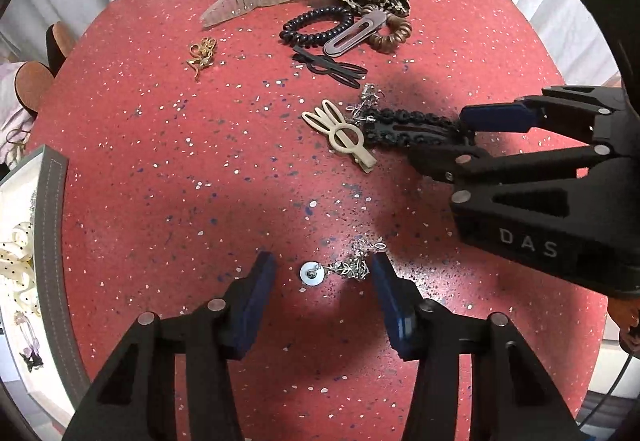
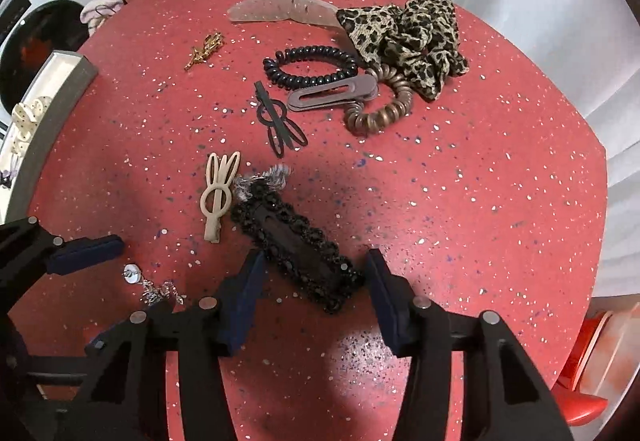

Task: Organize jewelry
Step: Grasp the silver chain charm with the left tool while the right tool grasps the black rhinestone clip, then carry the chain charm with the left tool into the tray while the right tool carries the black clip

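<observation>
Crowding the black clip [image 2: 298, 249]: cream clip [image 2: 218, 197] (touching).

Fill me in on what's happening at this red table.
A person is sorting hair accessories and jewelry with two handheld grippers. The left gripper straddles a silver dangling earring without pinching it. The right gripper brackets the black beaded rectangular hair clip, pads not yet pressing. Both items lie on the red speckled table.

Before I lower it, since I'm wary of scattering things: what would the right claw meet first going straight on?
Probably the black beaded hair clip, whose near end lies between the right claw's open jaws, on the red table. Depth is unclear.
</observation>
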